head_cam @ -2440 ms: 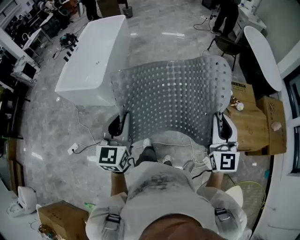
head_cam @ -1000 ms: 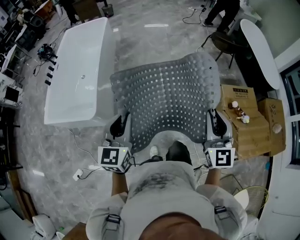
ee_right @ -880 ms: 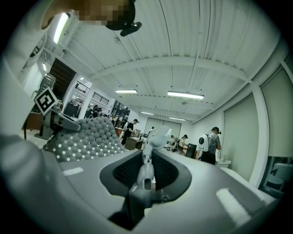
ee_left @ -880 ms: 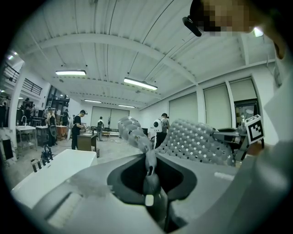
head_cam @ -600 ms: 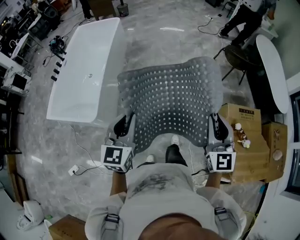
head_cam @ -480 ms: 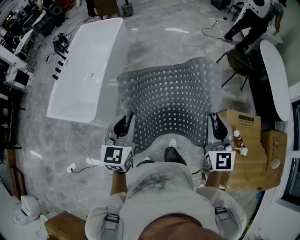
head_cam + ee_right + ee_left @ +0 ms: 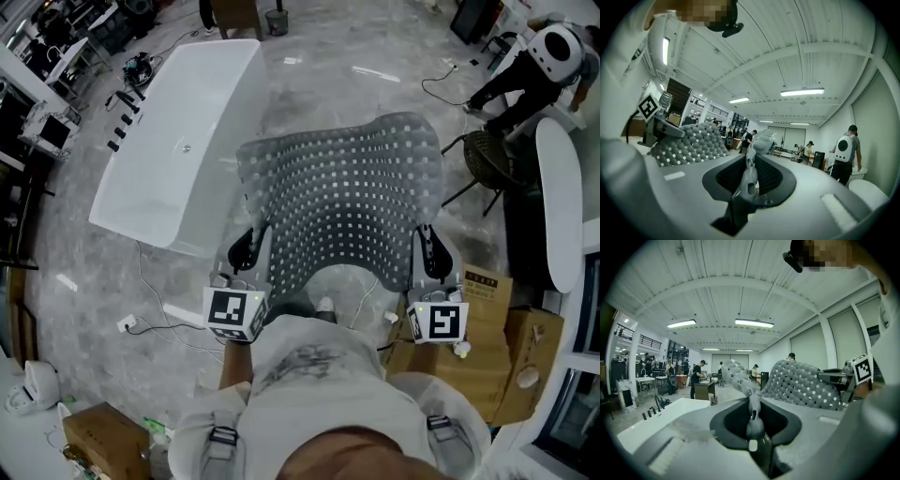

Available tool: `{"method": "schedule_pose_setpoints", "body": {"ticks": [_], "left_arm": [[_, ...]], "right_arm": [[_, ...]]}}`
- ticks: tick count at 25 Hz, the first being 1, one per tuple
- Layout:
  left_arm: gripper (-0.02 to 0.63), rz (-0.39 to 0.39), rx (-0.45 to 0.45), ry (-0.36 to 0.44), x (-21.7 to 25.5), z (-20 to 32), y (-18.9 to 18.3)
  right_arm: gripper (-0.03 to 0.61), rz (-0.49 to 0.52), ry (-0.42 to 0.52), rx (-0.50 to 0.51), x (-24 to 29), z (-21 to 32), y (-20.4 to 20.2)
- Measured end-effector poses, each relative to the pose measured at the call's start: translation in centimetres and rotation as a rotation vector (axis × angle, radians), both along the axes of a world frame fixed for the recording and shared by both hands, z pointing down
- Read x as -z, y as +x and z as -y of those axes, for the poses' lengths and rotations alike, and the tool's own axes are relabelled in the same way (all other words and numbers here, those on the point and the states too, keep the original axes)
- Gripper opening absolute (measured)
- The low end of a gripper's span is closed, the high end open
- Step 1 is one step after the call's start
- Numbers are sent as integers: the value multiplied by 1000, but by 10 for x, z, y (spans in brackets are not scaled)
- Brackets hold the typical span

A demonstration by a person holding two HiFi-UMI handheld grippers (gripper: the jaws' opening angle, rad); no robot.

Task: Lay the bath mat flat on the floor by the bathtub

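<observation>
A grey bath mat [image 7: 342, 202] with rows of small square holes hangs spread out in the air between my two grippers. My left gripper [image 7: 251, 251] is shut on its near left corner. My right gripper [image 7: 427, 253] is shut on its near right corner. In the left gripper view the mat's edge [image 7: 749, 394] is pinched between the jaws, and the mat billows to the right. The mat's edge [image 7: 751, 161] is clamped the same way in the right gripper view. The white bathtub [image 7: 178, 141] stands on the grey floor to the left of the mat.
Cardboard boxes [image 7: 487, 352] with small objects sit on the floor at the right. A long white table [image 7: 560, 202] and a dark chair [image 7: 487, 155] stand beyond them. A person with a white backpack [image 7: 553, 52] is at the far right. Cables [image 7: 155, 300] trail near the tub.
The view has shifted as the person steps: the tub now lies closer to the mat's left edge and the boxes have slid toward the lower right. Both grips hold as before.
</observation>
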State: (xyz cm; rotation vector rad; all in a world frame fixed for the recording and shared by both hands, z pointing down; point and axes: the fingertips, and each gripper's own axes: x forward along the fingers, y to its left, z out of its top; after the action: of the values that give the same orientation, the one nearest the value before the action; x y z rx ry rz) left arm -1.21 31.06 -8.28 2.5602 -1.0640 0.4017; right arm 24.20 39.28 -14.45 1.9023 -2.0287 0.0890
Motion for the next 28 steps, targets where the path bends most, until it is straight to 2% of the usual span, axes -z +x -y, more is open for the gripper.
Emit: {"method": "schedule_pose_setpoints", "body": {"ticks": [8, 18, 28], "left_arm": [[51, 1, 41, -16, -37, 55, 37], [51, -22, 145, -55, -88, 176, 64], [51, -21, 237, -82, -124, 261, 56]], "right_arm": [[61, 4, -8, 52, -32, 72, 38], [61, 2, -52, 155, -72, 226, 68], [61, -3, -72, 267, -114, 346, 56]]}}
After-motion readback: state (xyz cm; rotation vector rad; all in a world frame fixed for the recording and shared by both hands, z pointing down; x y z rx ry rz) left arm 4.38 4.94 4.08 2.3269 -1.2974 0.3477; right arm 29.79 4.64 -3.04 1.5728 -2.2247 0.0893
